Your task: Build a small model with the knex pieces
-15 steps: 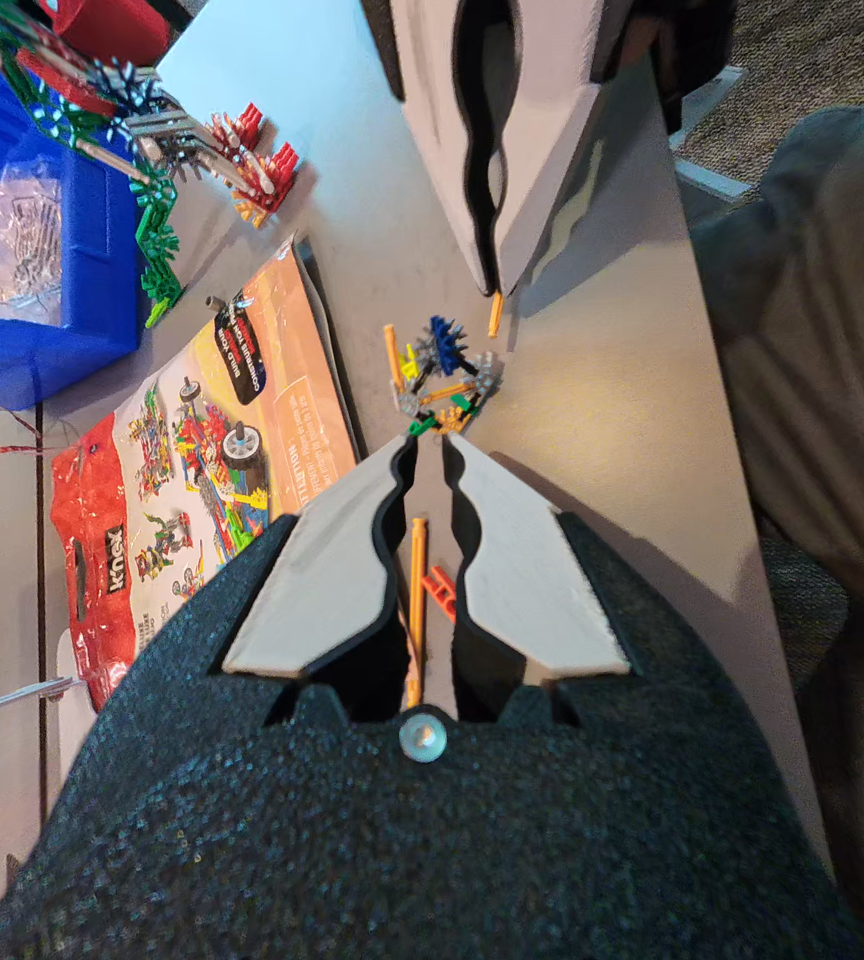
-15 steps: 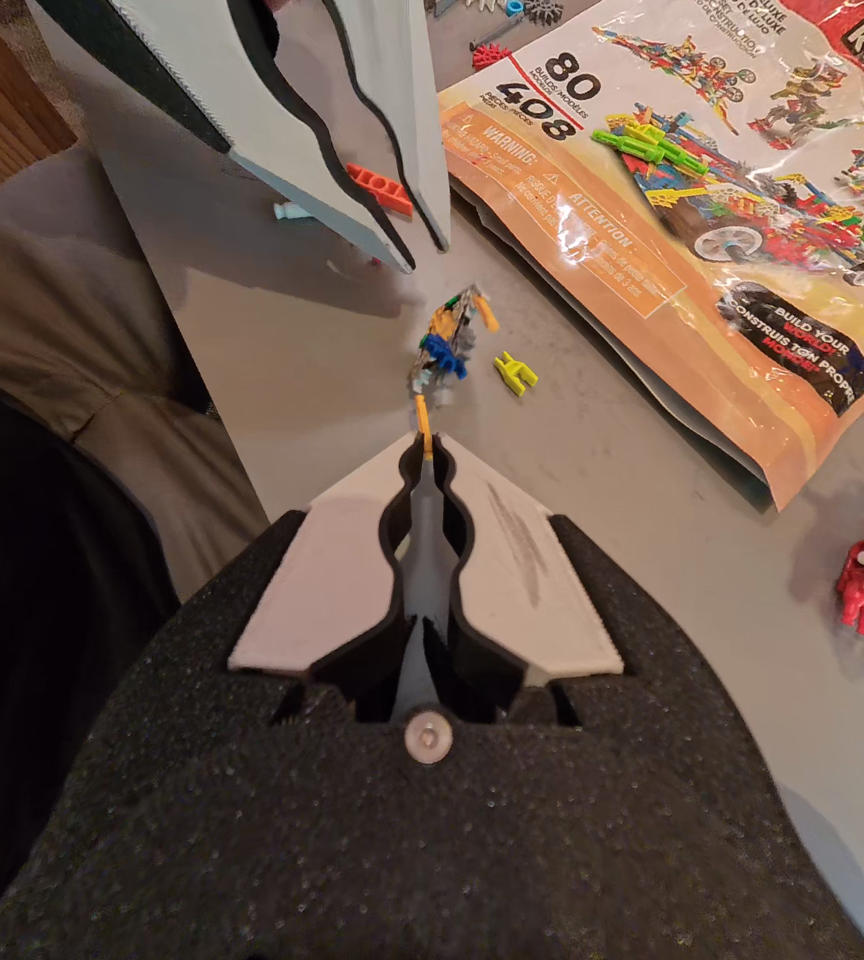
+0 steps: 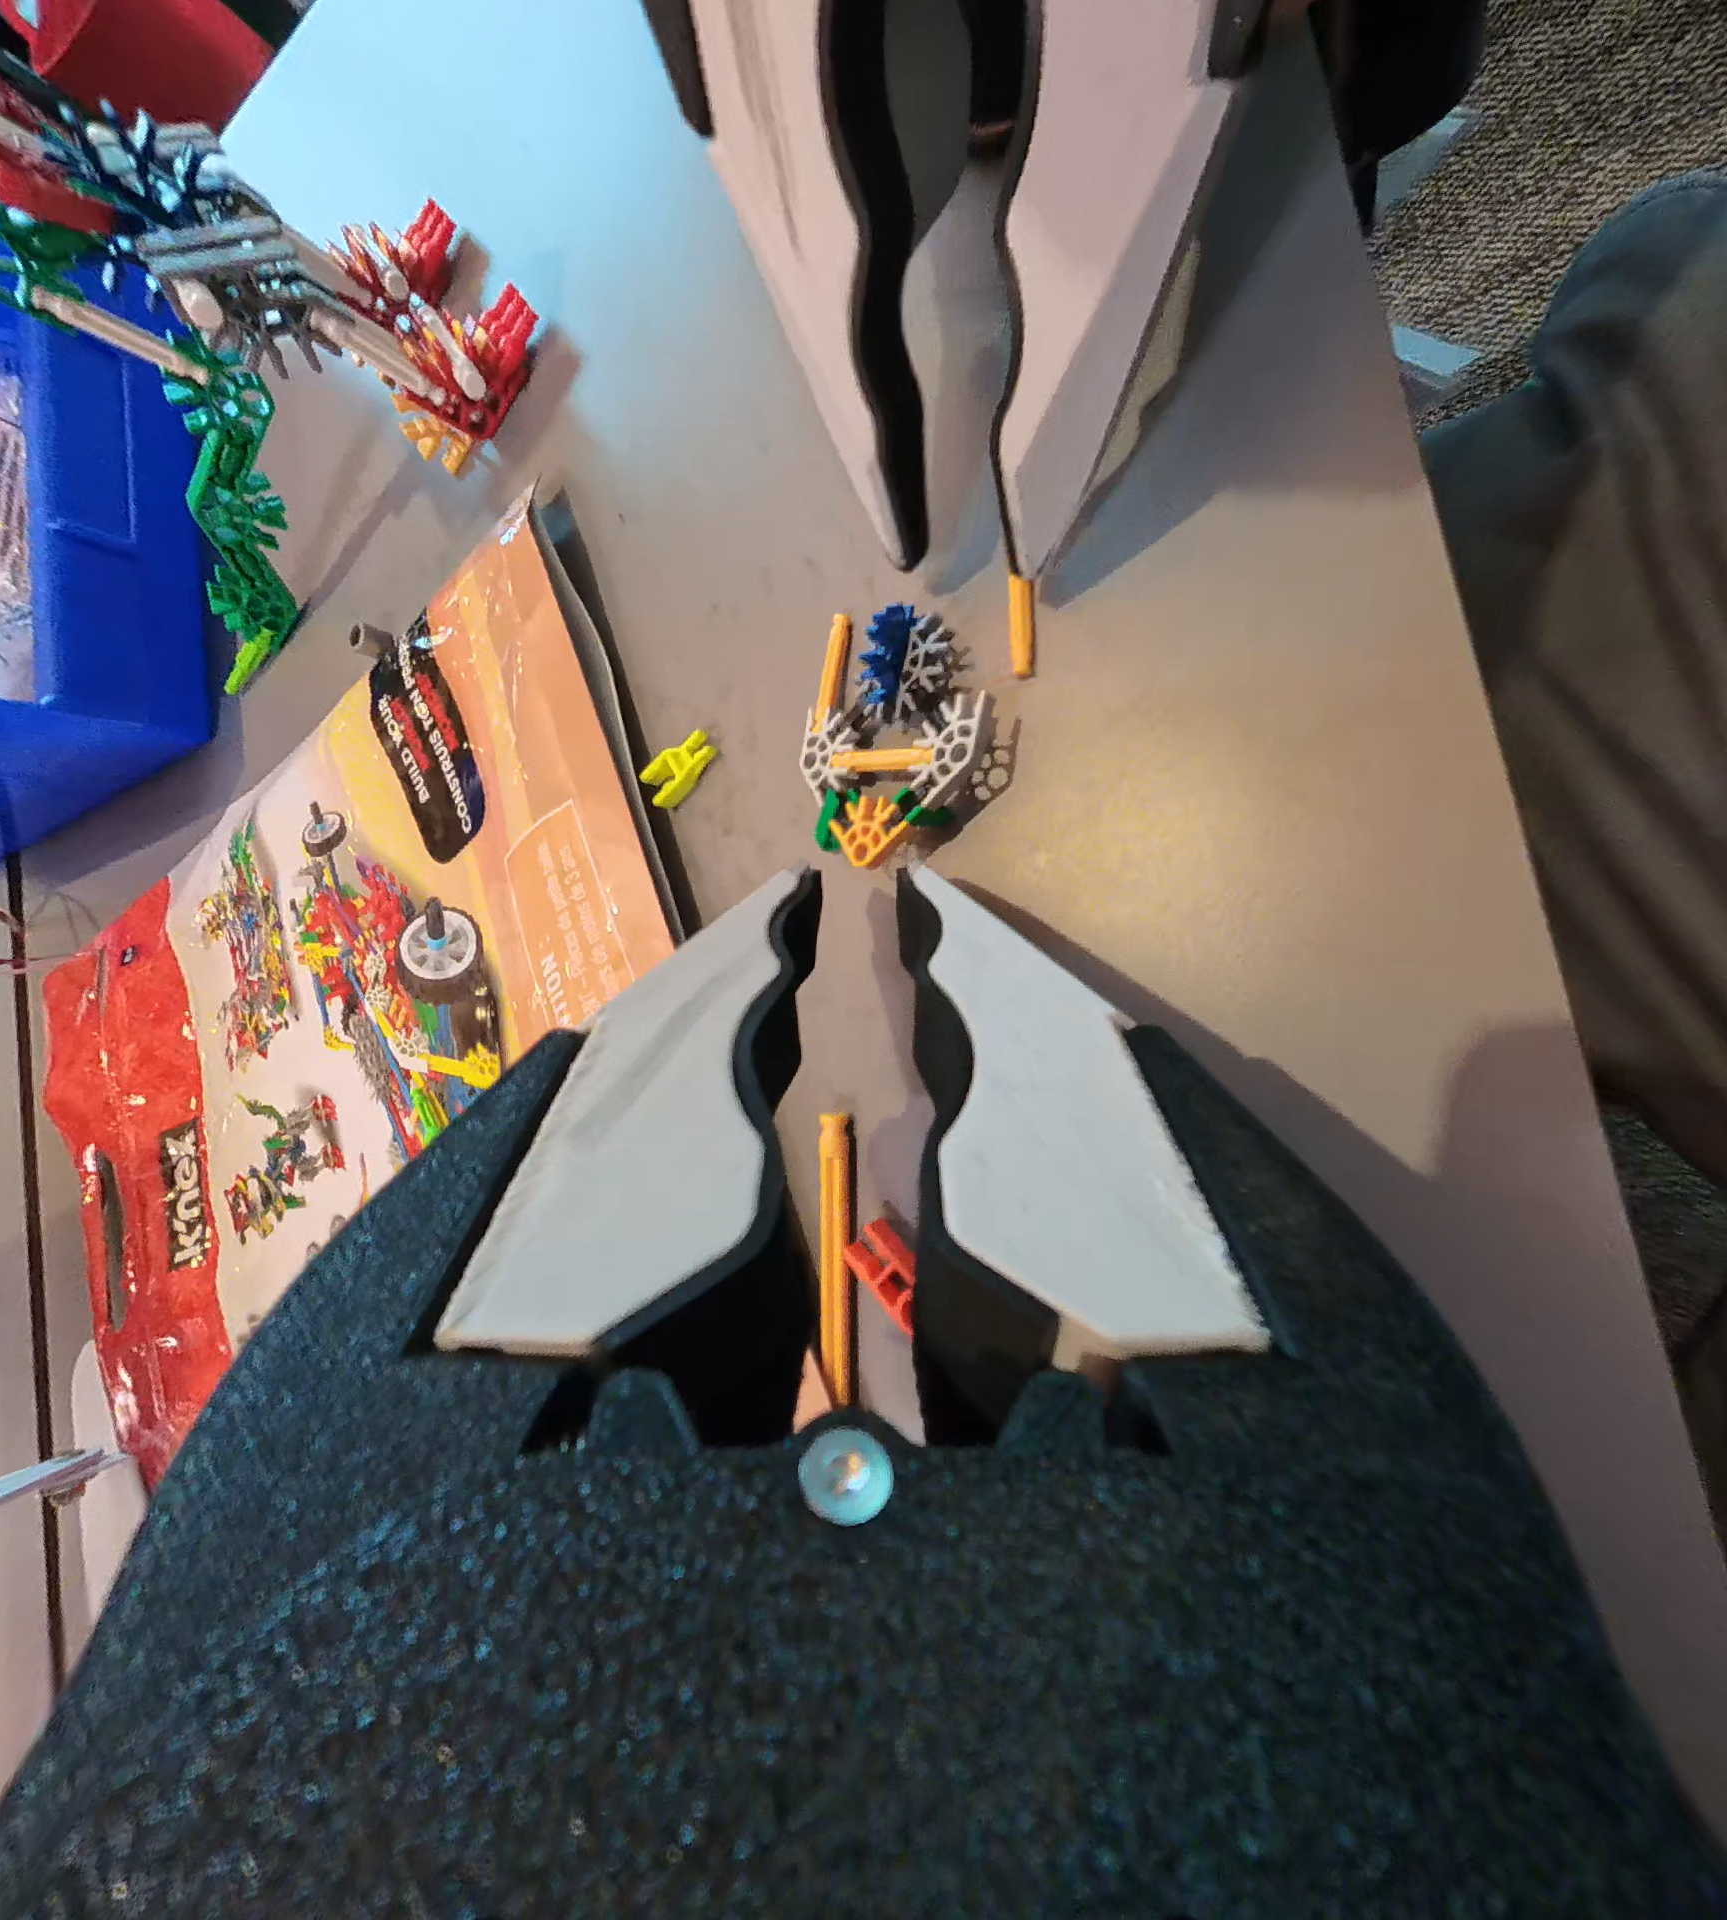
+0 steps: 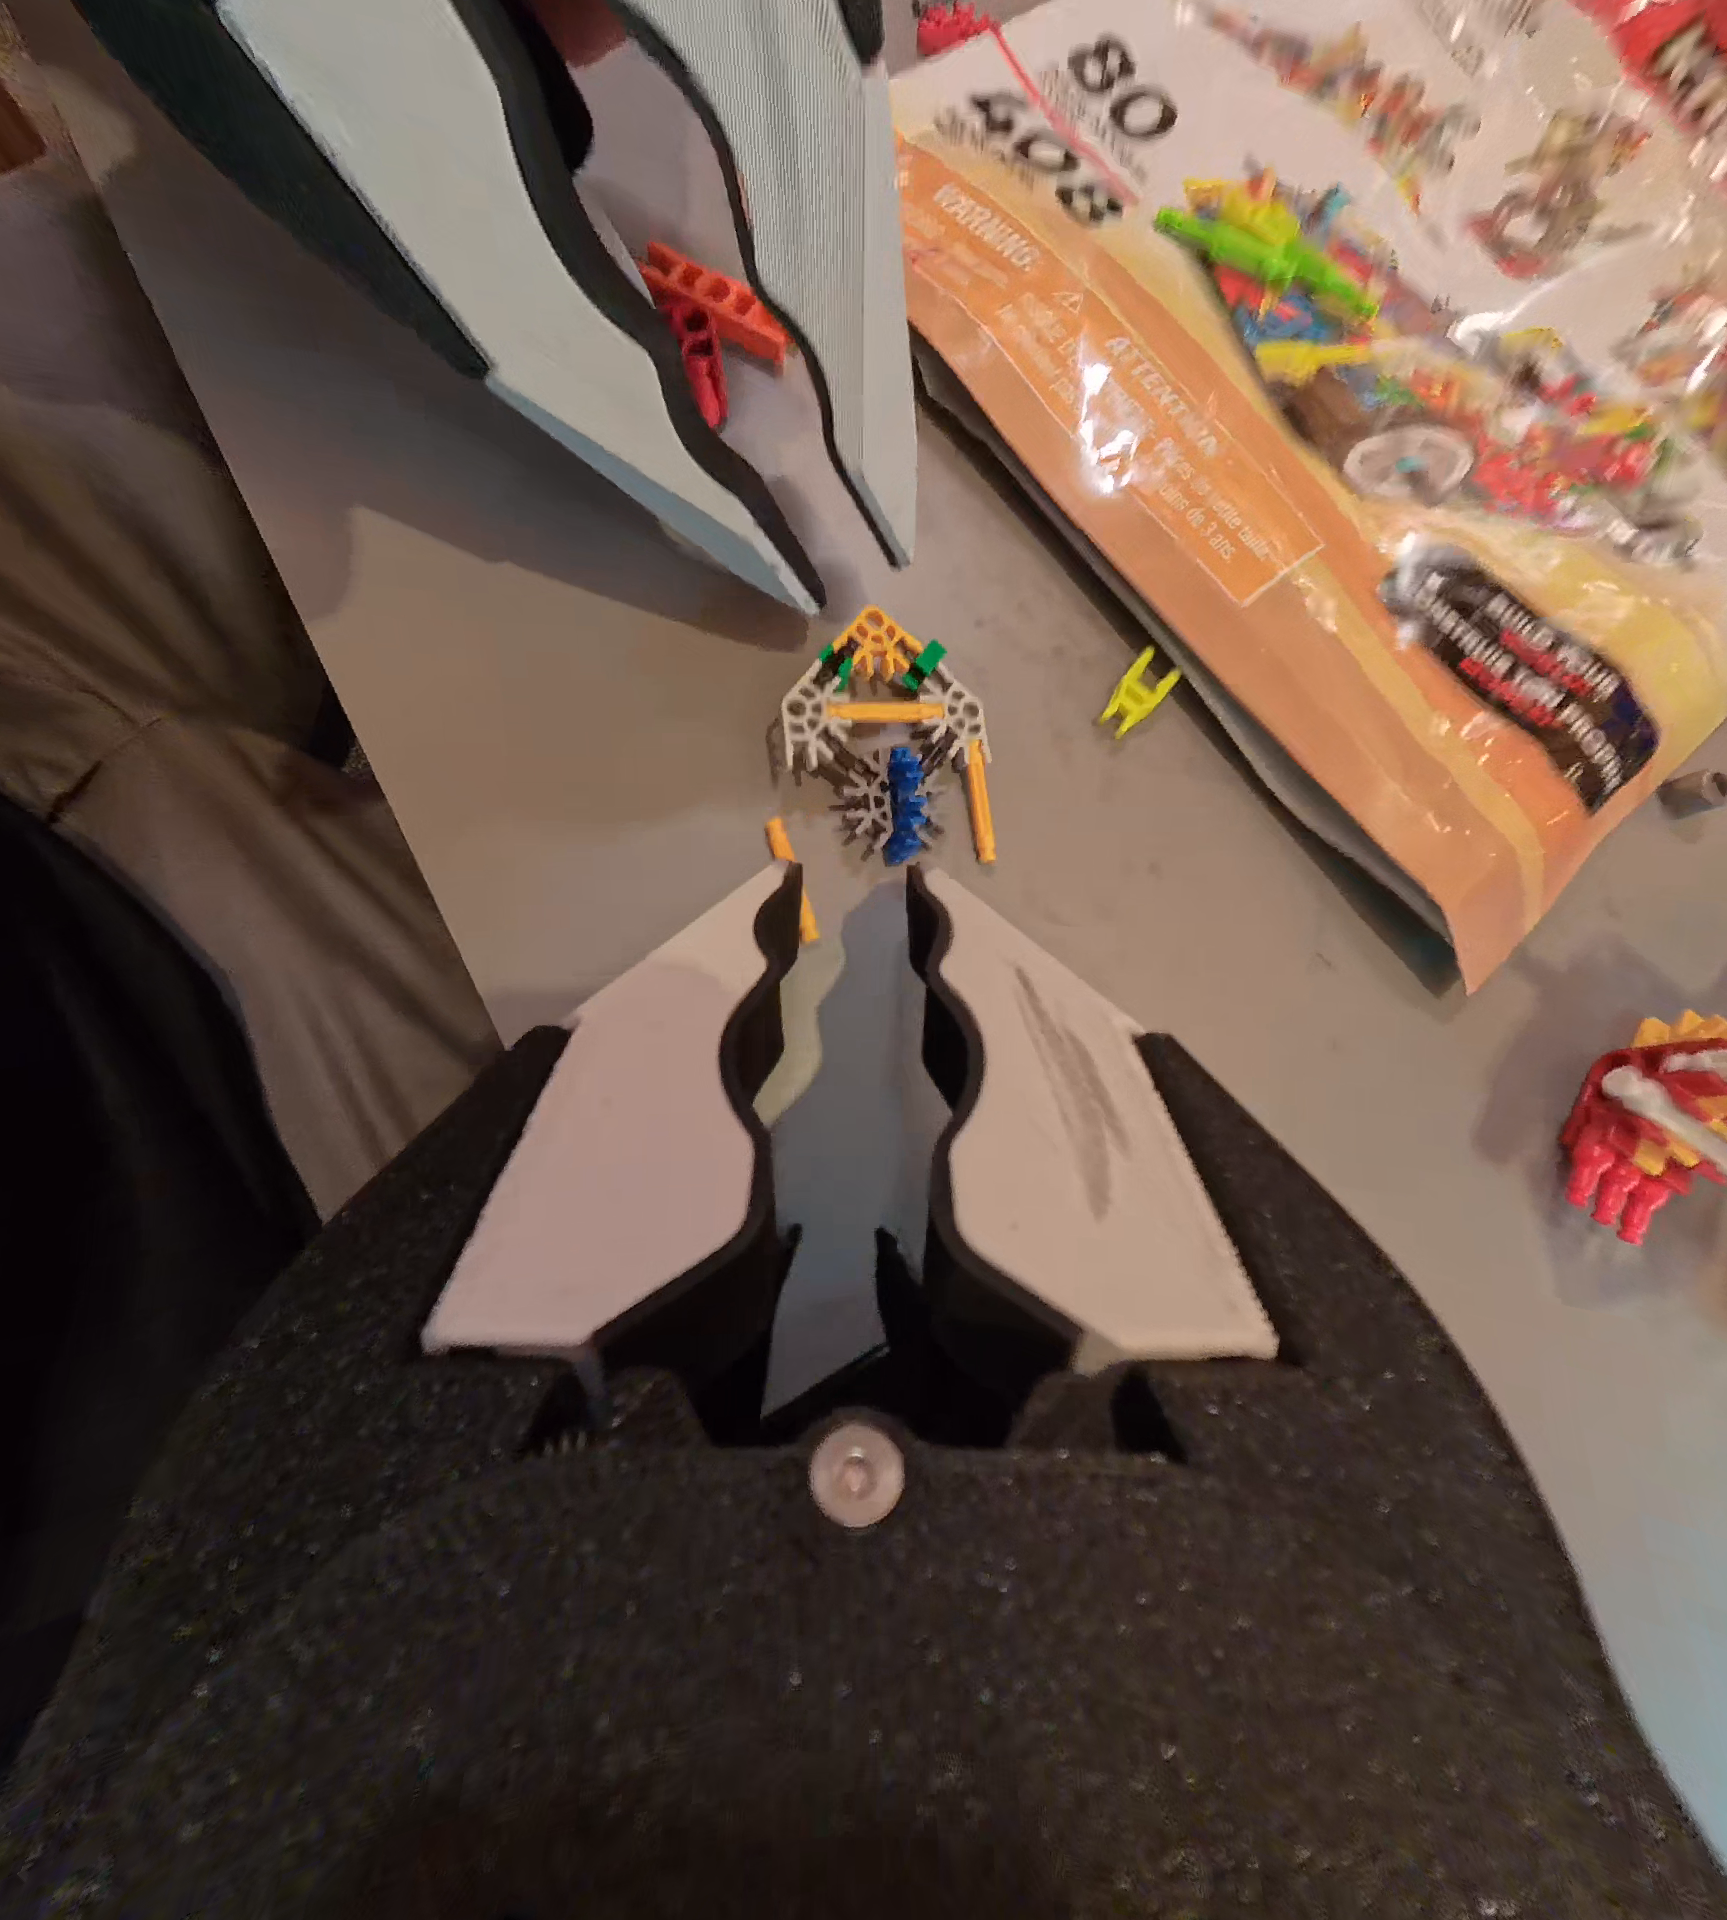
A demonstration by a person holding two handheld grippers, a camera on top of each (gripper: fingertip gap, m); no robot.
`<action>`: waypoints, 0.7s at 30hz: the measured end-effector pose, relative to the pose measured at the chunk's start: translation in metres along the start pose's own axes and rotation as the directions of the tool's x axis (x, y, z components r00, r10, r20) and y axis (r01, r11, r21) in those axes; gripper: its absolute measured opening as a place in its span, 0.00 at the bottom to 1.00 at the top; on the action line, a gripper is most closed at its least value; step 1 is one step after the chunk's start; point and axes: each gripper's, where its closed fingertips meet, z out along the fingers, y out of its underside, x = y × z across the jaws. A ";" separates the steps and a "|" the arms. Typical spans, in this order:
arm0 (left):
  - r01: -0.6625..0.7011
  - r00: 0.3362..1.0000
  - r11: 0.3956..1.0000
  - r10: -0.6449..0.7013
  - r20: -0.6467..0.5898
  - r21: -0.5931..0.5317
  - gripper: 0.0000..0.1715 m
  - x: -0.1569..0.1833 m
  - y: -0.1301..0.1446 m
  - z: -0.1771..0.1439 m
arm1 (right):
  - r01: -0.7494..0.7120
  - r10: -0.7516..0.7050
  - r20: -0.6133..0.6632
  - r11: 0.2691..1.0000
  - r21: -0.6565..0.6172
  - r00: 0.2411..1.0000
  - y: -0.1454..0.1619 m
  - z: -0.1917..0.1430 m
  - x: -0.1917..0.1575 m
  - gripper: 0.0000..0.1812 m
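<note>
Both grippers point at each other over the grey tabletop [image 3: 1202, 935], with a little K'nex-style assembly [image 3: 900, 748] of grey connectors, orange rods and a blue snowflake piece lying flat between them, near the edge by the person's grey clothing [image 3: 1669, 623]. The left gripper [image 3: 859, 883] has its jaws a bit apart with nothing in them, tips just short of the assembly's orange connector end. A long orange rod [image 3: 835, 1247] and a red connector [image 3: 880, 1273] lie on the tabletop under it, partly hidden by its fingers. The right gripper [image 4: 848, 878] is parted too and empty. A short orange rod [image 4: 791, 873] sits right at one fingertip, can't tell if it's touching. A lime clip [image 3: 677, 769] lies beside the printed bag [image 3: 485, 831]. The red-and-yellow cluster [image 4: 1669, 1122] is cut off and blurry.
</note>
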 end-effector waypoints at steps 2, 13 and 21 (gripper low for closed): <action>-0.032 0.999 0.999 0.032 0.026 0.014 0.07 0.000 -0.003 0.000 | 0.065 -0.064 -0.008 0.996 0.053 0.998 -0.011 -0.001 -0.003 0.09; -0.112 0.990 0.994 0.112 0.083 -0.001 0.00 -0.002 -0.006 0.011 | 0.090 -0.090 0.020 0.996 0.029 0.996 -0.017 0.018 0.007 0.00; -0.186 0.979 0.981 0.189 0.071 -0.046 0.00 0.000 -0.006 0.023 | 0.042 -0.045 0.052 0.997 0.058 0.998 -0.016 0.011 0.015 0.00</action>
